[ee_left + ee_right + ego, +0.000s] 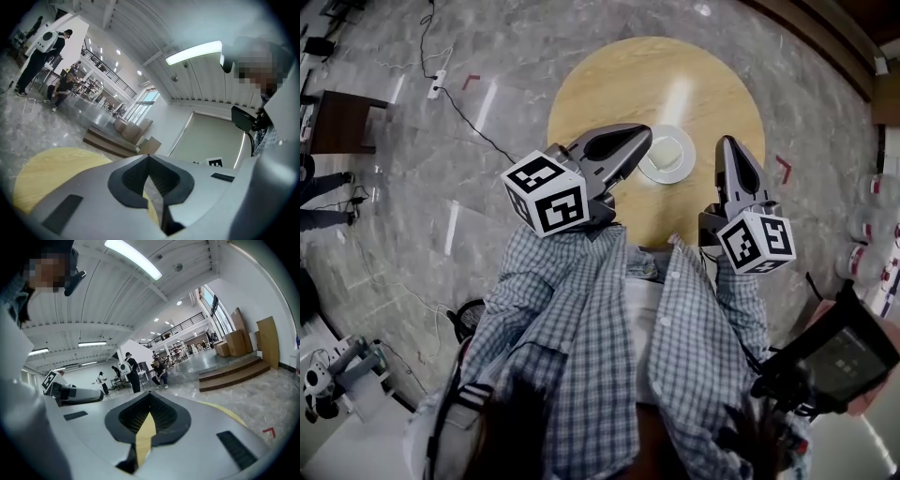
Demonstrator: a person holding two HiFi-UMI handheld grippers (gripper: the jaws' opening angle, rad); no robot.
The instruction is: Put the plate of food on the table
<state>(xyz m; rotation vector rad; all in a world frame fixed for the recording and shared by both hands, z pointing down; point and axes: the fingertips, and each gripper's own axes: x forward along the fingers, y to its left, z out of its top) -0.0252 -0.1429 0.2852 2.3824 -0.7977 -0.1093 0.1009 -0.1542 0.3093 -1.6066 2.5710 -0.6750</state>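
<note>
A white plate (667,155) with pale food on it rests on the round wooden table (609,84), near the table's near edge. In the head view my left gripper (645,134) hovers just left of the plate, shut with nothing in it. My right gripper (727,141) hangs to the plate's right, apart from it, jaws together and empty. In the left gripper view the left gripper (149,157) has its jaws meeting at the tip above the tabletop (51,173). The right gripper view shows the right gripper (150,395) closed likewise, with the left gripper (77,394) off to its left. Neither gripper view shows the plate.
A dark stool (342,122) stands on the marble floor at far left, with cables and a power strip (438,86) nearby. Red tape marks (783,169) lie by the table. A hand holds a black device (834,361) at lower right. People stand far off (129,373).
</note>
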